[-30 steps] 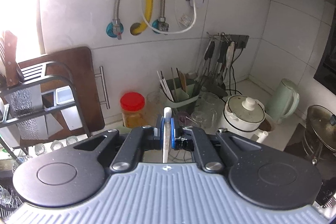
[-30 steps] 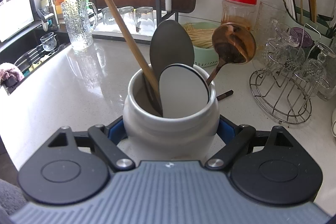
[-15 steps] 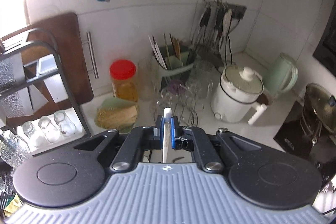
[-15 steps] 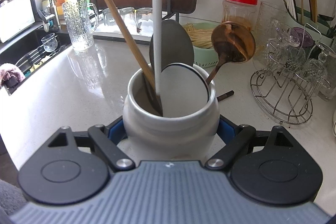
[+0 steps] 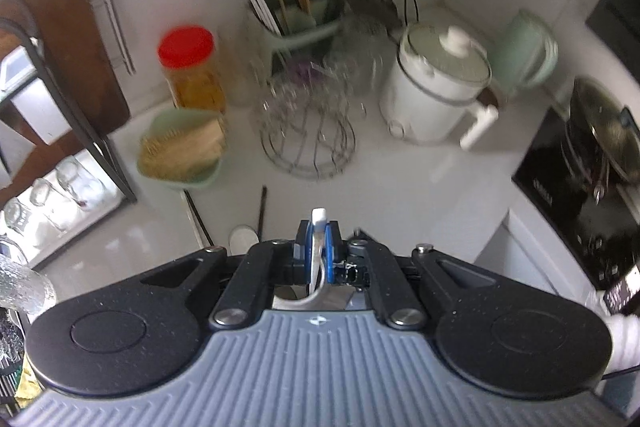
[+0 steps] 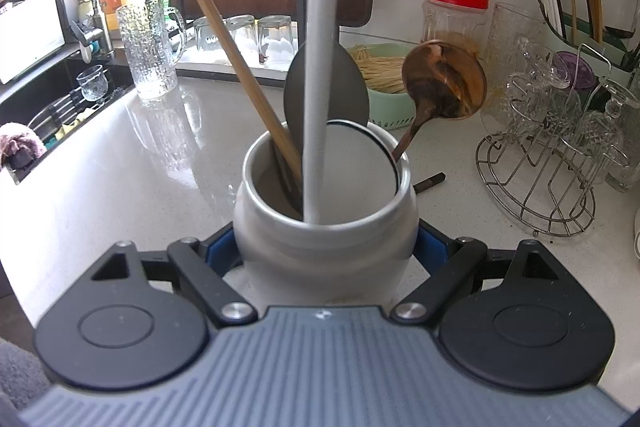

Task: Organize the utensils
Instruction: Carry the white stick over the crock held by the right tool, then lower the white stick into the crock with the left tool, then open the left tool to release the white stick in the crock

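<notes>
Blue pads on the left tool (image 5: 317,243) are pinched narrow on a white utensil handle (image 5: 319,217), whose tip pokes up just past the fingertips. From the right wrist view that same pale handle (image 6: 318,67) comes straight down into the mouth of the white ceramic crock (image 6: 326,243), so it's partly in the crock and not let go yet.

The right tool (image 6: 326,247) is spread wide and hugging the crock from both sides, blue pads touching its belly. The crock stands upright on the white counter (image 6: 140,167). It's already pretty full: a long wooden stick handle (image 6: 232,55) leaning to the left, a dark grey flat spatula head (image 6: 348,83) standing at the back, a white round paddle with a dark rim (image 6: 360,171) in front of it, and a brown wooden ladle (image 6: 444,79) leaning out over the right edge.

Further out, a dark chopstick-like thing (image 6: 430,182) lies on the counter just beside the crock. Behind it is a green basket of dry noodles (image 6: 384,75), then a red-lidded jar (image 6: 456,15). To the right there's a wire rack with glass cups (image 6: 552,131), and beyond that a green holder stuffed with chopsticks (image 6: 572,15). In the left view, kinda blurry, a white cooker pot with a lid (image 5: 440,83) sits near the corner.
</notes>
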A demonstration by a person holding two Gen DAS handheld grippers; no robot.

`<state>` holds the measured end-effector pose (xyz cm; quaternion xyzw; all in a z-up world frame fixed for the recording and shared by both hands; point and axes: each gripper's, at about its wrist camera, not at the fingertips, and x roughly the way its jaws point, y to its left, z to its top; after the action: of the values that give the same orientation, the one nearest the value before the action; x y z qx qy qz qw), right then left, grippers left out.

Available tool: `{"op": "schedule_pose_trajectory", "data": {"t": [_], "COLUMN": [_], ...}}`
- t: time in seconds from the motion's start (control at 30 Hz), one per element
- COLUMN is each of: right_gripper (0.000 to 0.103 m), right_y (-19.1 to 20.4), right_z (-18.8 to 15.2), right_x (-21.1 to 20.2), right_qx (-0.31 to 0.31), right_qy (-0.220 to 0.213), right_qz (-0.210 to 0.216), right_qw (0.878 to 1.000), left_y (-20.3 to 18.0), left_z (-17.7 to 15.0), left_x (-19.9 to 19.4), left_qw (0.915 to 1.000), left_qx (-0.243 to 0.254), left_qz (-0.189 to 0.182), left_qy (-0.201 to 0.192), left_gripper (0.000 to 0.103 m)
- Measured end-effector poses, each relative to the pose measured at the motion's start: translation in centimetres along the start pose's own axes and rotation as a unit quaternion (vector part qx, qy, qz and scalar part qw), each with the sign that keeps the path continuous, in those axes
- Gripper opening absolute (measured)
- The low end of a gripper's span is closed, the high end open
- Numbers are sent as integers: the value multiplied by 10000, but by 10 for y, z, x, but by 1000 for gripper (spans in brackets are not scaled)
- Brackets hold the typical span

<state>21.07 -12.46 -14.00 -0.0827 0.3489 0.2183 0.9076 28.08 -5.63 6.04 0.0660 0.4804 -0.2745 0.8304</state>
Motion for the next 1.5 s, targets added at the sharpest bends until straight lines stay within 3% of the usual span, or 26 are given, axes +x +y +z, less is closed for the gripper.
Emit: {"op": "schedule_pose_trajectory", "data": {"t": [0.23,0.83,1.13,1.5], "right_gripper": [91,91,91,91], "right_y": [1,3,3,2], "right_z": [-1,0,0,-1], "right_x": [0,1,2,1], "right_qx": [31,92,91,99], "right_qy": [-31,-61,-64,-75], "right_qz": [-38,-115,-116,-126], "right_qw": [10000,9999,9999,9998], "left_y": [-11,-7,-2,16], "left_z": [3,12,17,12], "left_x": [26,36,24,15], "left_qw": [9982,9967,9988,9990], "left_qx": [236,188,113,-377], "left_qz": [-102,84,198,221], "left_qy": [541,786,425,-85], "left_gripper": [7,9,35,37]}}
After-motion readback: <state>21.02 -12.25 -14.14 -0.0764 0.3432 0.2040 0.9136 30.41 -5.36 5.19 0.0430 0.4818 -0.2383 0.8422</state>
